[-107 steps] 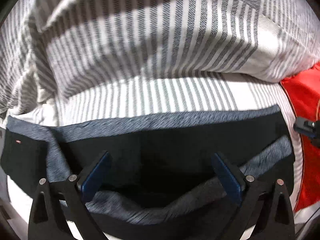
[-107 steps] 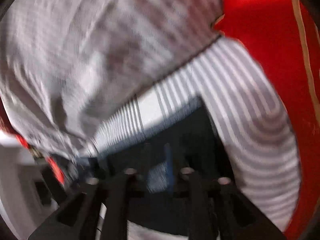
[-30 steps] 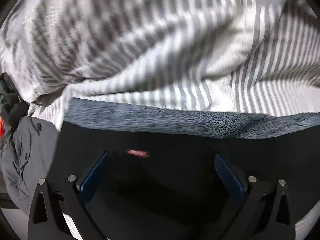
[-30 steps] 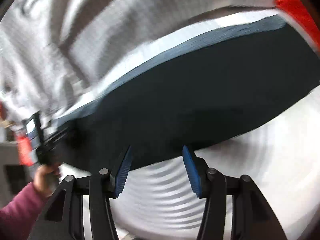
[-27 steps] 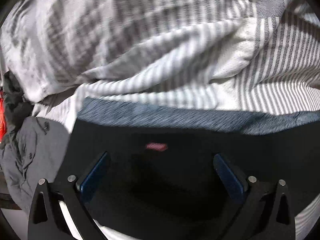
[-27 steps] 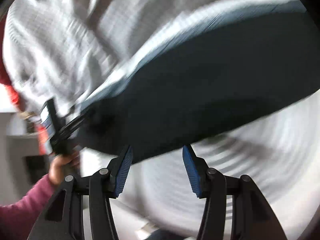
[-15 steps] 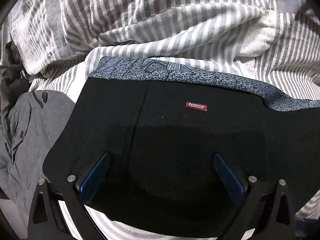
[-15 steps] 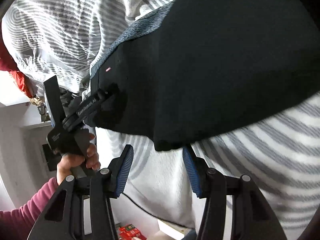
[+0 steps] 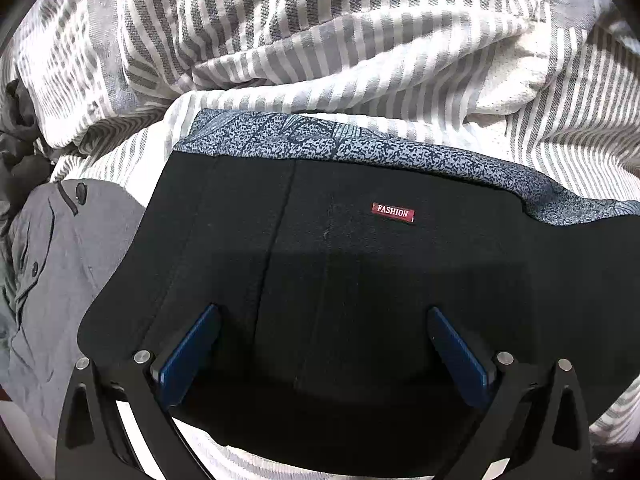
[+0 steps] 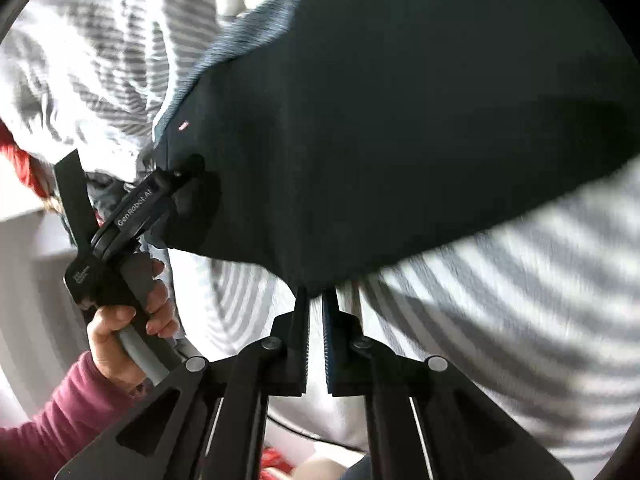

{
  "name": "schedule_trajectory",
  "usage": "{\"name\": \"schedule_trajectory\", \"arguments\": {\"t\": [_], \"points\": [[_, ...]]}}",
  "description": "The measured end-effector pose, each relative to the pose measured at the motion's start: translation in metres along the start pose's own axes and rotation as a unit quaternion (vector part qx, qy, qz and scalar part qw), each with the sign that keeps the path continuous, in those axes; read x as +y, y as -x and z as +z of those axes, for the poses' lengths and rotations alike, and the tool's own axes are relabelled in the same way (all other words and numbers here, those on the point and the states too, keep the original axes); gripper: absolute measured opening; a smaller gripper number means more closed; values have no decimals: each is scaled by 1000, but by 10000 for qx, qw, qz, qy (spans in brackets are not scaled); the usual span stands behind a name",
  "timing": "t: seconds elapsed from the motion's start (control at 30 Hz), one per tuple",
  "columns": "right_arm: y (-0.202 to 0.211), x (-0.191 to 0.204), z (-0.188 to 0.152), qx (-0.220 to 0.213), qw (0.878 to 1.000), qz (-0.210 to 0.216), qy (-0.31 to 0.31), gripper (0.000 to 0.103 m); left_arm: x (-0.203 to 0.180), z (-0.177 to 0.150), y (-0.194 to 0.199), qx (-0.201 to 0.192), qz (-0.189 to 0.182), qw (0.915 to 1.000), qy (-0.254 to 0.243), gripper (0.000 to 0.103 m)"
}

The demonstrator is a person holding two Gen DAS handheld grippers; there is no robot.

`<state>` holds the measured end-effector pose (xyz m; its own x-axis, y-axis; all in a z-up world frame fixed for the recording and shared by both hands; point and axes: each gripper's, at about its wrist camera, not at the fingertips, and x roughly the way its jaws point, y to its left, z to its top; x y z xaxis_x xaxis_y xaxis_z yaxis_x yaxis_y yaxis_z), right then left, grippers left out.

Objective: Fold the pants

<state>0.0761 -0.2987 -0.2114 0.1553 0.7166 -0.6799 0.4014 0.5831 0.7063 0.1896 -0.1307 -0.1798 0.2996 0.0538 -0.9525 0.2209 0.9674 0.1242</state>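
The black pants (image 9: 340, 280) lie folded flat on the striped bedding, with a red "FASHION" label (image 9: 393, 212) and a speckled blue-grey waistband (image 9: 340, 144) at the far edge. My left gripper (image 9: 322, 344) is open, its blue pads (image 9: 188, 352) apart over the near part of the pants. In the right wrist view the pants (image 10: 400, 120) fill the upper middle. My right gripper (image 10: 315, 300) is shut on their near edge. The left gripper also shows there (image 10: 176, 184) at the pants' left corner, held by a hand.
Grey-and-white striped bedding (image 9: 320, 40) is bunched behind the pants. A grey garment (image 9: 52, 264) lies to the left. Striped sheet (image 10: 520, 300) runs to the bed edge at the right. Red fabric (image 10: 20, 160) shows at the far left.
My right gripper has closed from open onto the near edge of the pants. My left gripper has stayed open and moved closer over the flat pants.
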Motion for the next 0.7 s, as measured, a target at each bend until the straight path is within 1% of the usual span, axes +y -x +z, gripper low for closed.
{"name": "schedule_trajectory", "arguments": {"t": [0.07, 0.17, 0.23, 0.27, 0.3, 0.33, 0.37, 0.4, 0.47, 0.5, 0.53, 0.57, 0.6, 0.67, 0.7], "points": [[5, 4, -7, 75, 9999, -36, 139, 7, 0, 2, 0, 30, 5, 10000, -2, 103], [19, 5, -16, 222, 9996, -37, 194, 9, -6, 8, 8, 165, 173, 9997, -23, 103], [33, 4, -20, 186, 9995, -97, 233, 18, -11, 17, 22, -79, 190, 9998, -39, 103], [42, 2, -22, 130, 9995, -153, 248, 26, -13, 23, 28, -203, 196, 9996, -36, 103], [49, -1, -23, 71, 9995, -186, 234, 31, -14, 33, 31, -302, 194, 9994, -5, 103], [57, -5, -24, 6, 9996, -199, 192, 37, -14, 41, 31, -351, 212, 9991, 46, 103], [64, -11, -24, -79, 9997, -199, 105, 39, -13, 50, 27, -357, 302, 9988, 121, 103], [69, -15, -24, -139, 9997, -187, 14, 39, -10, 56, 19, -270, 413, 9986, 184, 103], [77, -24, -23, -258, 9993, -153, -221, 39, -3, 60, -8, 158, 611, 9976, 301, 103], [79, -27, -22, -310, 9989, -146, -306, 40, 5, 57, -17, 223, 431, 9977, 467, 103], [84, -31, -22, -368, 9984, -121, -405, 42, 8, 54, -14, 91, 349, 9975, 606, 103], [85, -32, -22, -397, 9981, -86, -456, 47, 8, 52, -12, 93, 392, 9974, 603, 103], [88, -33, -23, -430, 9979, -42, -487, 55, 3, 50, -7, 128, 489, 9975, 497, 103], [93, -34, -24, -486, 9975, 21, -522, 62, -6, 46, 0, 240, 576, 9975, 320, 103], [95, -34, -26, -480, 9974, 35, -540, 63, -13, 43, 4, 326, 567, 9977, 199, 103]]}}
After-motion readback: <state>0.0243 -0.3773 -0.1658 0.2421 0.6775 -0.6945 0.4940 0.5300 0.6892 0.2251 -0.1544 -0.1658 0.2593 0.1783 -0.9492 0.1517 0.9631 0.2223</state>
